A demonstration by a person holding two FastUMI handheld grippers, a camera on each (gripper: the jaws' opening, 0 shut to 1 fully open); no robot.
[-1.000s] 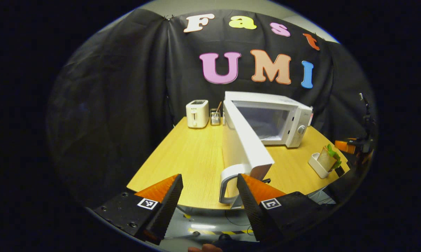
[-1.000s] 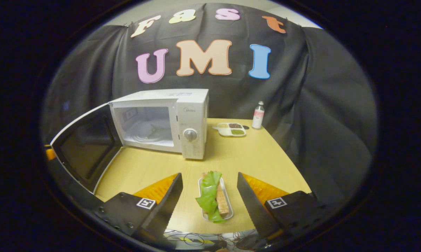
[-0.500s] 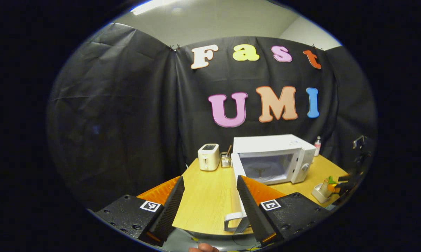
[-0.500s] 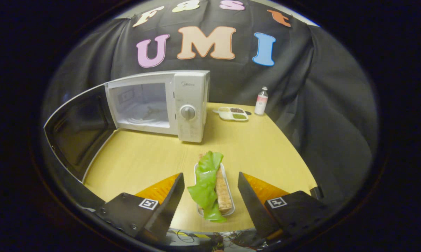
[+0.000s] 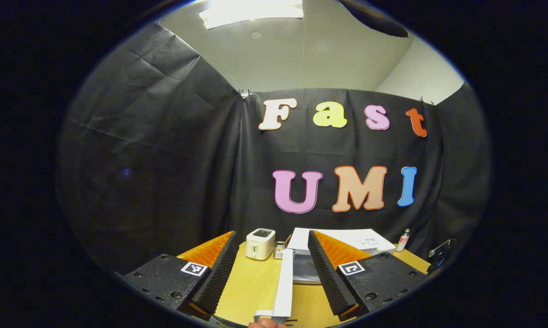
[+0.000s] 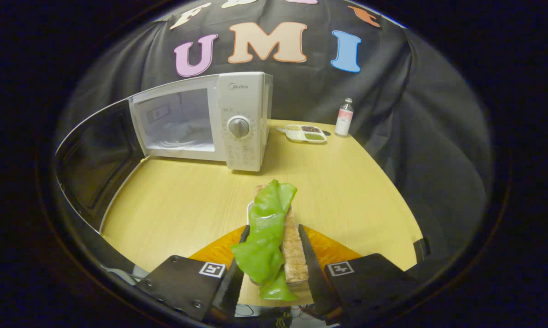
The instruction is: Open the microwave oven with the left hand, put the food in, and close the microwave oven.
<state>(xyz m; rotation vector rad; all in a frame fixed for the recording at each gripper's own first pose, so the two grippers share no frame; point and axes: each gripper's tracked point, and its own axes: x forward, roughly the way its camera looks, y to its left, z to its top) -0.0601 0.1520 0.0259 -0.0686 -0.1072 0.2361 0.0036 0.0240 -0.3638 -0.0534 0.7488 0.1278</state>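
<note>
My right gripper point(image 6: 271, 255) has its jaws closed on the sandwich tray point(image 6: 251, 210), lettuce point(image 6: 265, 228) and bread point(image 6: 293, 246) between the fingers, at the near edge of the wooden table point(image 6: 347, 191). The microwave point(image 6: 244, 118) stands at the far left, door point(image 6: 96, 155) swung wide. My left gripper point(image 5: 272, 269) hangs open, apart from the door edge point(image 5: 284, 284); a toaster point(image 5: 260, 243) sits beyond.

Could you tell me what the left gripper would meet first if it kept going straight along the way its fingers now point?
Probably the black cloth wall. The left gripper is open and tilted upward, so its line seems to pass above the open microwave door, the toaster and the microwave. Depth is hard to judge here.
</note>
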